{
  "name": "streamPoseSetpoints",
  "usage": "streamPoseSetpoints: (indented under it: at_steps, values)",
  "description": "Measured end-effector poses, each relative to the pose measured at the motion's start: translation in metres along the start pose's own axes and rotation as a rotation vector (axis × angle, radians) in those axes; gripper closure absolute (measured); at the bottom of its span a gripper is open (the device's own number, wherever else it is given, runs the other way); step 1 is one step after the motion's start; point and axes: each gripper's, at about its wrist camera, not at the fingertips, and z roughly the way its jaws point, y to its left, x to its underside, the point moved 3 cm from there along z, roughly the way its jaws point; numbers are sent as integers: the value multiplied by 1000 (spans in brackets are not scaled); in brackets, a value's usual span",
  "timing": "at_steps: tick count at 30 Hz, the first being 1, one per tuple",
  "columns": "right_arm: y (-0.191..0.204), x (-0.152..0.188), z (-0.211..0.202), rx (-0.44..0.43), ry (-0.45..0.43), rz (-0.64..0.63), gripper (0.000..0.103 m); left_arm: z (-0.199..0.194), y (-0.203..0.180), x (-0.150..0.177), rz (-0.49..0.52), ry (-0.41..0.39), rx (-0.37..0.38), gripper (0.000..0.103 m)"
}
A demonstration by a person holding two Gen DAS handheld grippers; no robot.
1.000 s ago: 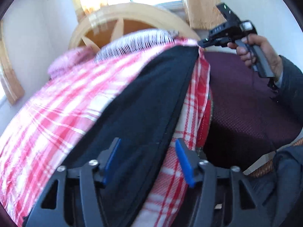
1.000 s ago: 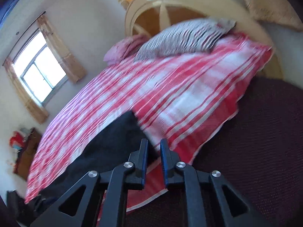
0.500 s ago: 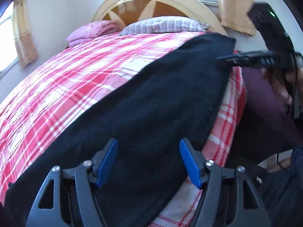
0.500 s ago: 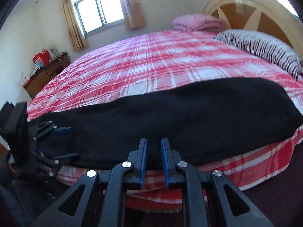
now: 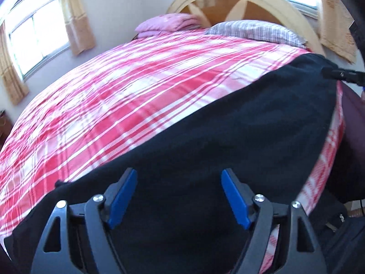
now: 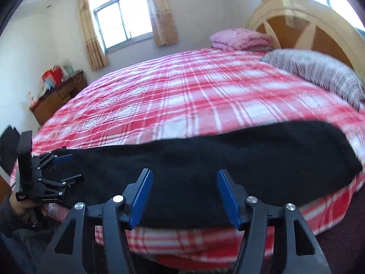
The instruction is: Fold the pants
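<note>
Black fleece pants [image 6: 205, 171] lie as one long strip along the near edge of the red-and-white plaid bed cover [image 6: 182, 96]. Left gripper [image 5: 180, 196] and right gripper [image 6: 182, 194] both hover over the cloth, jaws spread, holding nothing. Likely next: pinch each end deep, both layers, lift evenly, fold end to end.

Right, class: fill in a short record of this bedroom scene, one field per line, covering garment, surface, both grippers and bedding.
garment: black pants laid flat along the near edge of the bed
surface: red plaid bedspread
left gripper: open, over the pants
right gripper: open, holding nothing
bedding: striped pillow, folded pink blanket by the headboard
</note>
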Motion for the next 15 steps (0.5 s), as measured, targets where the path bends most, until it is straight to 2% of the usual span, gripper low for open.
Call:
streamPoseSetpoints:
  at_steps: [3, 6, 9, 13, 15]
  values:
    - [5, -9, 17, 14, 12, -1, 42, 3, 1, 3, -34, 14, 24, 24]
    - [-5, -4, 39, 66, 78, 23, 42, 3, 6, 7, -41, 16, 23, 20]
    - [-9, 2, 42, 53, 64, 5, 42, 3, 10, 11, -54, 18, 19, 13]
    - [-8, -2, 38, 59, 81, 33, 42, 0, 13, 11, -70, 23, 33, 13]
    - [-4, -7, 35, 11, 91, 63, 42, -8, 17, 13, -52, 15, 18, 13]
